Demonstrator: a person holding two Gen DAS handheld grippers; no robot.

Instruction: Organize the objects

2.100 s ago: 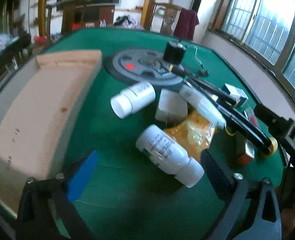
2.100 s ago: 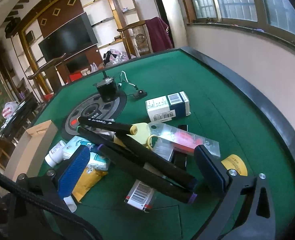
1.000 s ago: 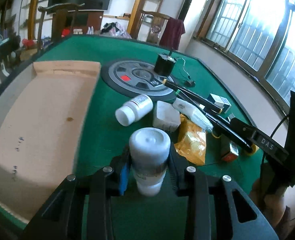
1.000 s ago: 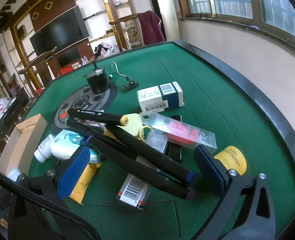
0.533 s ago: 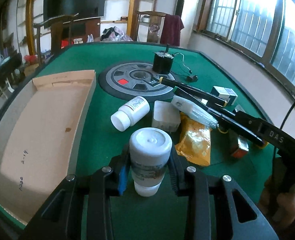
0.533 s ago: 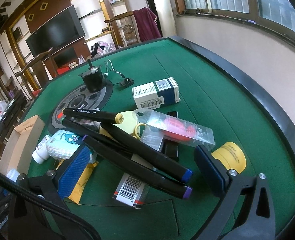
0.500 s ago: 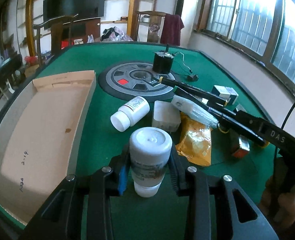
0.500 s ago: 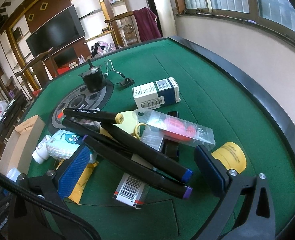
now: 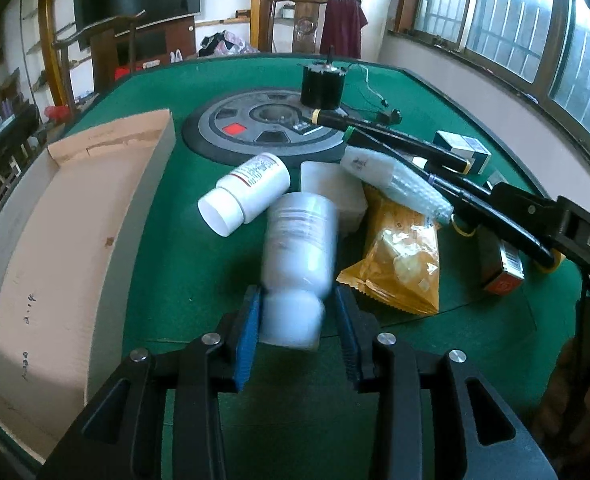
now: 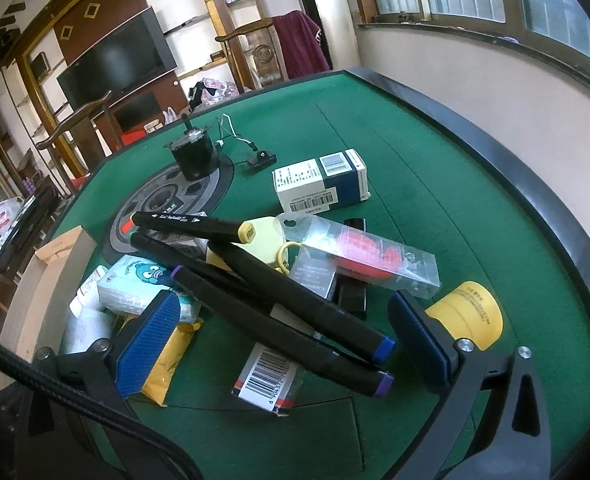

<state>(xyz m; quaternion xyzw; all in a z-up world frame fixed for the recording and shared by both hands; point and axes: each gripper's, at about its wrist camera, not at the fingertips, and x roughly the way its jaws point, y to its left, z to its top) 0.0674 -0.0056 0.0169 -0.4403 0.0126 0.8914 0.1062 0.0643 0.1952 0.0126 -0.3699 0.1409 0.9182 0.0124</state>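
My left gripper point(image 9: 297, 330) is shut on the cap end of a white pill bottle point(image 9: 299, 246), which tips forward away from me and looks blurred. A second white bottle point(image 9: 245, 192) lies on the green table next to a white box point(image 9: 335, 184), a tissue pack point(image 9: 399, 184) and a yellow snack bag point(image 9: 403, 260). An open cardboard box point(image 9: 55, 240) lies at the left. My right gripper point(image 10: 291, 344) is open and empty, hovering over several black markers point(image 10: 279, 292) piled across the heap.
A grey weight plate point(image 9: 263, 128) with a black motor point(image 9: 321, 86) sits behind. A blue-white carton point(image 10: 321, 186), a clear pack with a red item point(image 10: 359, 256), a yellow lid point(image 10: 469, 314) and a barcoded box point(image 10: 267, 376) lie around the markers. The table rim point(image 10: 535, 216) curves right.
The bottle in my left gripper has swung from upright to tipped forward, body away from me. My right gripper has barely moved.
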